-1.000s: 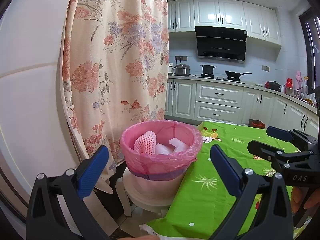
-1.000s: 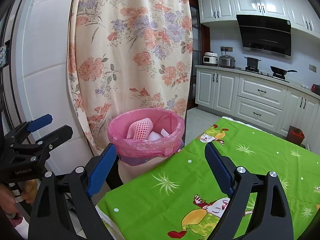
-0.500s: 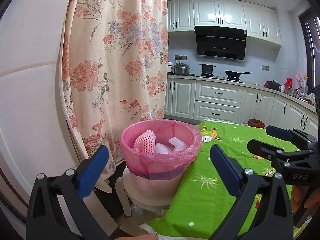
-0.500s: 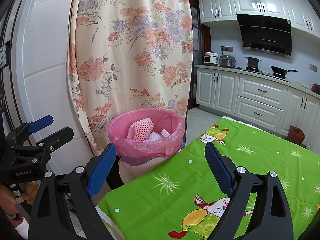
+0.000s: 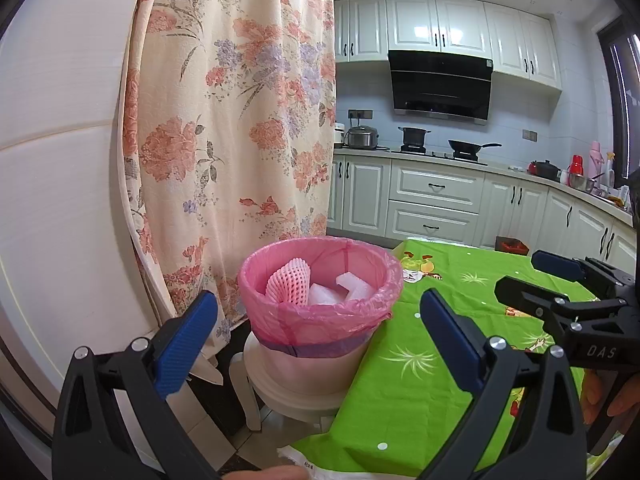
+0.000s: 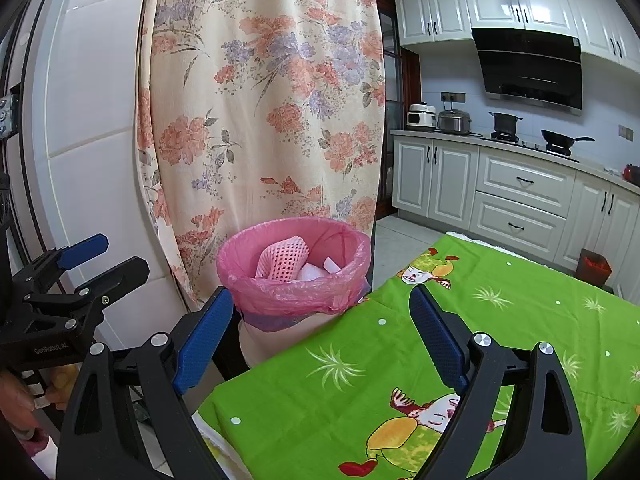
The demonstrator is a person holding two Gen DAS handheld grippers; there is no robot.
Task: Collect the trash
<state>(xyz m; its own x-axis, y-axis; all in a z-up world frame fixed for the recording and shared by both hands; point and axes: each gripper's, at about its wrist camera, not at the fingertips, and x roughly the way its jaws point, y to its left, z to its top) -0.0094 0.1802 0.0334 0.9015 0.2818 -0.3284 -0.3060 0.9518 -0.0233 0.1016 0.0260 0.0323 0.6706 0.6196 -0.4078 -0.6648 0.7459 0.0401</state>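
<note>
A bin lined with a pink bag [image 5: 320,312] stands on a white stool beside the table corner; it also shows in the right wrist view [image 6: 294,280]. Inside lie a pink foam fruit net [image 5: 288,284] and white foam pieces [image 5: 340,290]. My left gripper [image 5: 318,320] is open and empty, held in front of the bin. My right gripper [image 6: 320,316] is open and empty over the table corner near the bin. Each gripper shows in the other's view: the right [image 5: 560,280], the left [image 6: 84,264].
A table with a green cartoon-print cloth [image 6: 440,340] fills the lower right. A floral curtain [image 5: 232,140] hangs behind the bin, with a white wall panel to its left. Kitchen cabinets [image 5: 436,204] and a stove stand in the background.
</note>
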